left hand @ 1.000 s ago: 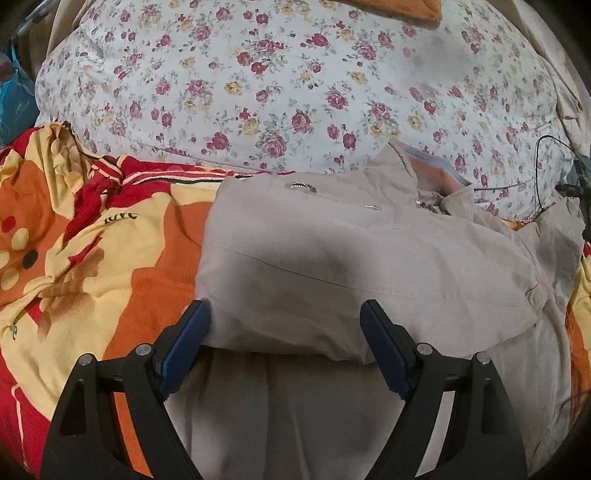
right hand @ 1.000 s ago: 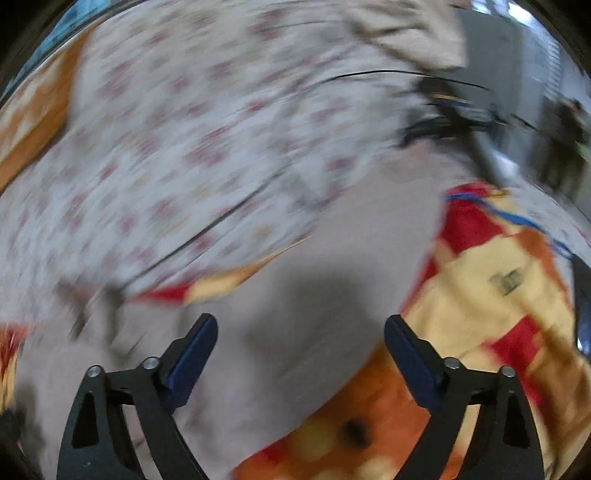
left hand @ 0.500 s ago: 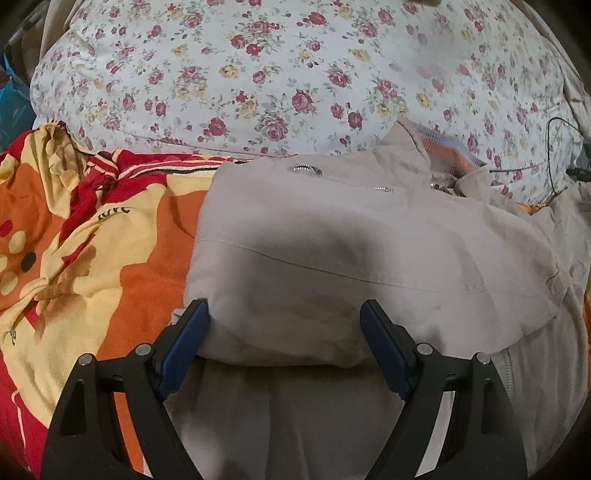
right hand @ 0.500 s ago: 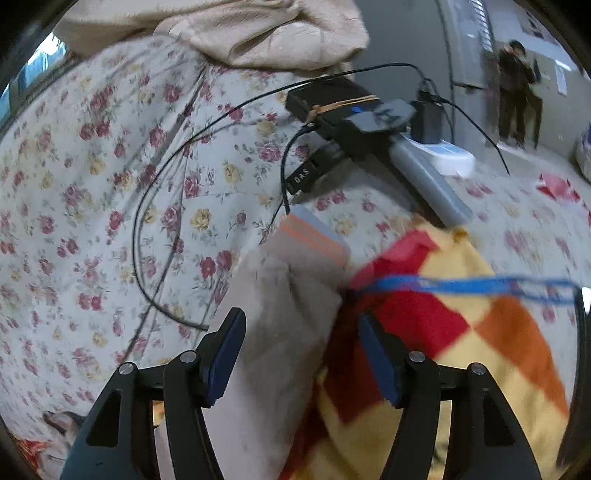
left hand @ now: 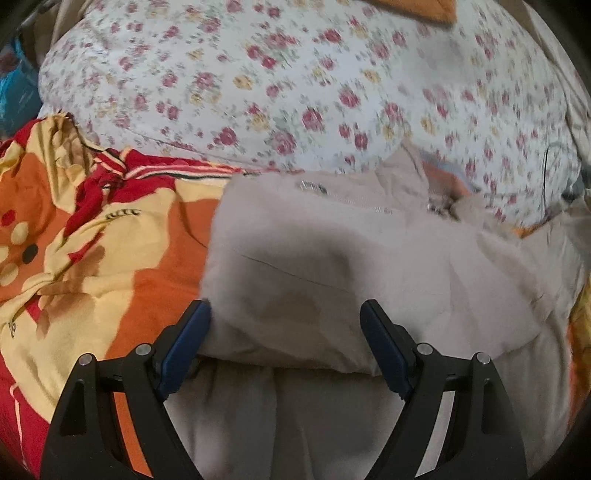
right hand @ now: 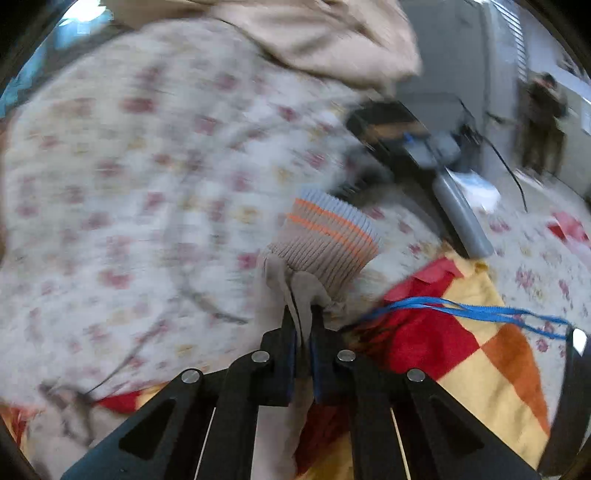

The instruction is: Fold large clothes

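A beige jacket (left hand: 332, 266) with a silver zip lies partly folded on the bed, its folded edge facing me in the left wrist view. My left gripper (left hand: 284, 332) is open, its blue-padded fingers straddling that folded edge. In the right wrist view my right gripper (right hand: 303, 332) is shut on the beige sleeve (right hand: 295, 291) just below its ribbed cuff (right hand: 328, 243), which has orange and blue stripes. The cuff sticks up past the fingertips.
An orange, yellow and red blanket (left hand: 92, 258) covers the bed. A floral quilt (left hand: 295, 81) is heaped behind the jacket. A power strip with plugs and cables (right hand: 424, 155) lies beyond the cuff. A blue cord (right hand: 480, 312) crosses the blanket. Another beige cloth (right hand: 314, 33) lies on the quilt.
My right gripper has swung to the sleeve cuff and closed on the sleeve below it. My left gripper has stayed open at the jacket's folded edge, shifting only slightly.
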The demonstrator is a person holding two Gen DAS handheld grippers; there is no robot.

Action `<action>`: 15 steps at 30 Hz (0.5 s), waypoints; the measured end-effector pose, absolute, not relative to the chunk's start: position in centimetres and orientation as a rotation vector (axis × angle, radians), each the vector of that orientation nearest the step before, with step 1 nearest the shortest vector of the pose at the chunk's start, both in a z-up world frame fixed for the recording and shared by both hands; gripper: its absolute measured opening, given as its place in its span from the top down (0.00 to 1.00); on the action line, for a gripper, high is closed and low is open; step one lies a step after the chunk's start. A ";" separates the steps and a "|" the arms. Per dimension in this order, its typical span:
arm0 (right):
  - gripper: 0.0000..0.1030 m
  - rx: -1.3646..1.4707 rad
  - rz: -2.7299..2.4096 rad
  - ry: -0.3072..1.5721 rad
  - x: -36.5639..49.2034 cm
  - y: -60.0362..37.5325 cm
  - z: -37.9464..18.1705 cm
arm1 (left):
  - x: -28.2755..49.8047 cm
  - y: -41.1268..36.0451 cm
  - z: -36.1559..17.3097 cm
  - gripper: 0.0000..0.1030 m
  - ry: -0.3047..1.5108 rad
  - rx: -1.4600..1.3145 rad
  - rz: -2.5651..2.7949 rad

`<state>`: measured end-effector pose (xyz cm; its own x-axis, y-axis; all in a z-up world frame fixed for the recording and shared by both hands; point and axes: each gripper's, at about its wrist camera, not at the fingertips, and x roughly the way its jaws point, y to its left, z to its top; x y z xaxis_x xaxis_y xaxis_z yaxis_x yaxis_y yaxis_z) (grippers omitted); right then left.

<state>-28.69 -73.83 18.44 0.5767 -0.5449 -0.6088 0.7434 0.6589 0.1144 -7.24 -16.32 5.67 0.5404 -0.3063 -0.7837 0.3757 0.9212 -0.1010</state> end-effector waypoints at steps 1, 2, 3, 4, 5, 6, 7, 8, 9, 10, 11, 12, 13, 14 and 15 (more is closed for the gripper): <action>0.95 0.348 -0.723 0.563 -28.7 -71.5 19.7 | -7.3 -16.0 6.0 0.18 0.907 0.069 -0.403; 0.95 0.323 -0.684 0.561 -28.5 -69.6 20.5 | -7.2 -15.6 6.3 0.18 0.900 0.051 -0.399; 0.95 0.290 -0.632 0.563 -28.0 -66.8 21.4 | -7.2 -15.3 6.6 0.18 0.897 0.035 -0.398; 0.95 0.276 -0.595 0.567 -27.4 -65.1 21.9 | -7.2 -15.0 6.7 0.18 0.896 0.018 -0.399; 0.95 0.265 -0.537 0.571 -26.6 -62.6 22.2 | -7.1 -14.7 6.9 0.18 0.897 -0.002 -0.403; 0.95 0.262 -0.486 0.578 -25.6 -60.6 22.2 | -7.1 -14.6 7.0 0.18 0.897 -0.012 -0.404; 0.95 0.260 -0.427 0.591 -24.5 -58.0 21.9 | -7.1 -14.4 7.1 0.18 0.898 -0.022 -0.407; 0.95 0.257 -0.373 0.604 -23.3 -55.8 21.5 | -7.2 -14.3 7.2 0.18 0.898 -0.026 -0.410; 0.95 0.256 -0.304 0.616 -21.9 -52.7 20.6 | -7.2 -14.2 7.3 0.18 0.897 -0.029 -0.415; 0.95 0.256 -0.261 0.626 -20.9 -50.6 19.9 | -7.3 -14.0 7.4 0.18 0.892 -0.031 -0.420; 0.95 0.261 -0.211 0.644 -19.7 -48.5 18.8 | -7.4 -14.0 7.5 0.18 0.888 -0.034 -0.422; 0.95 0.274 -0.164 0.670 -18.4 -46.3 17.4 | -7.4 -13.8 7.6 0.18 0.885 -0.041 -0.427; 0.95 0.299 -0.121 0.712 -16.8 -44.0 15.3 | -7.3 -13.7 7.7 0.18 0.883 -0.052 -0.434; 0.92 0.319 -0.092 0.747 -15.6 -42.5 13.7 | -7.2 -13.6 7.7 0.18 0.884 -0.067 -0.444; 0.88 0.338 -0.063 0.783 -14.8 -41.3 12.1 | -7.2 -13.5 7.6 0.18 0.888 -0.081 -0.453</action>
<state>-14.77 -41.33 12.12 0.7097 0.0694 -0.7010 0.1797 0.9444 0.2754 -7.19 -13.50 7.64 0.5428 -0.4144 -0.7306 0.3484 0.9025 -0.2531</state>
